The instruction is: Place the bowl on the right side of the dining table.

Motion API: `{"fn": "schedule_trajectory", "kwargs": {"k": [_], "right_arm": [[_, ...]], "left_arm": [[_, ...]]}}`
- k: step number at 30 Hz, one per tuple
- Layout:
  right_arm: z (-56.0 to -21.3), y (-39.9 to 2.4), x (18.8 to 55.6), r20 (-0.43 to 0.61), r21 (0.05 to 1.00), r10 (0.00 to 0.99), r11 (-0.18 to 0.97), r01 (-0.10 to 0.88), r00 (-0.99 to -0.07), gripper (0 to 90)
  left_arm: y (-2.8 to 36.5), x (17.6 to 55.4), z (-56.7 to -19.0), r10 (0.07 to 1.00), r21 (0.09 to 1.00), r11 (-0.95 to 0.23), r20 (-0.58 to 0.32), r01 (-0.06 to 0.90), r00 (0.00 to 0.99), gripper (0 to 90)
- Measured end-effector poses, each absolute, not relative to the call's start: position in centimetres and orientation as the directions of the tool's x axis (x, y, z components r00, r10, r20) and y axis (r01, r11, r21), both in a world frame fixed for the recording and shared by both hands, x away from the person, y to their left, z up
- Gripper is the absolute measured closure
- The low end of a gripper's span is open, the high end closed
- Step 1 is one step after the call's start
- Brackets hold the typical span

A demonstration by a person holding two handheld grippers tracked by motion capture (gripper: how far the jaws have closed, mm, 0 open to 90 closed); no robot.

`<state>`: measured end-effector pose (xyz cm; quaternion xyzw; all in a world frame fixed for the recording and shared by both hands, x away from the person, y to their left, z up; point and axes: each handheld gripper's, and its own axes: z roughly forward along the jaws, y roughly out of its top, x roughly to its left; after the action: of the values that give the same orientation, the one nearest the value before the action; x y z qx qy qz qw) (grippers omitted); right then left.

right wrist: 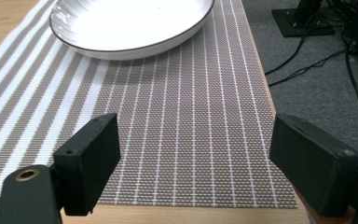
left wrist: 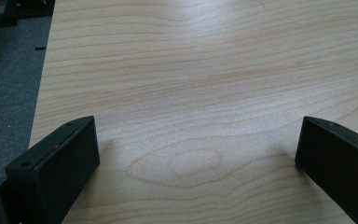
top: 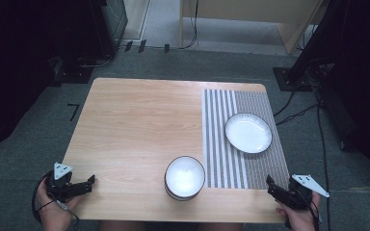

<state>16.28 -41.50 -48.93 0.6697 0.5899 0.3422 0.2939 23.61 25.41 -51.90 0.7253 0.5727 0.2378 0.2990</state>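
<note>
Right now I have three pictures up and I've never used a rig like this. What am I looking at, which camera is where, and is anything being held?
There is no robot arm here. A person stands at the near edge of a wooden table with a hand-held two-jaw tool in each hand.

The high view comes from a camera above the person, looking forward and down. There the left gripper is at the bottom left and the right gripper at the bottom right.

The other two pictures come from cameras riding on the tools, looking out between their black fingers.

On the table lies a striped placemat with a white plate on it. A white bowl with a dark rim stands just left of the mat, near the front edge; it may be a stack.

Both grippers are open and hold nothing: bare wood shows between the left one's fingers, placemat between the right's.
</note>
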Motion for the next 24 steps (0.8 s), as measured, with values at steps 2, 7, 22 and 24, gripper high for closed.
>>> {"fn": "schedule_trajectory", "kwargs": {"k": [2, 7, 22, 24], "right_arm": [[-48.7, -41.3, 16.3, 0.108, 0.795, 0.992, -0.127, 0.593, 0.068, 15.9], [-47.9, -40.6, 16.3, 0.133, 0.798, 0.989, -0.148, 0.584, 0.069, 16.0], [-45.4, -38.3, 16.3, 0.171, 0.81, 0.985, -0.153, 0.566, 0.021, 16.7], [-45.1, -37.9, 16.3, 0.175, 0.81, 0.984, -0.154, 0.566, 0.016, 16.7]], "left_arm": [[25.4, 23.6, -51.9, 0.973, 0.706, -0.165, 0.003, 0.689, 0.231, 0.0], [25.4, 23.6, -51.9, 0.973, 0.706, -0.165, 0.003, 0.689, 0.231, 0.0], [25.4, 23.6, -51.9, 0.973, 0.706, -0.165, 0.002, 0.689, 0.231, 0.0], [25.4, 23.7, -51.9, 0.974, 0.708, -0.162, 0.001, 0.688, 0.228, 0.0]]}}
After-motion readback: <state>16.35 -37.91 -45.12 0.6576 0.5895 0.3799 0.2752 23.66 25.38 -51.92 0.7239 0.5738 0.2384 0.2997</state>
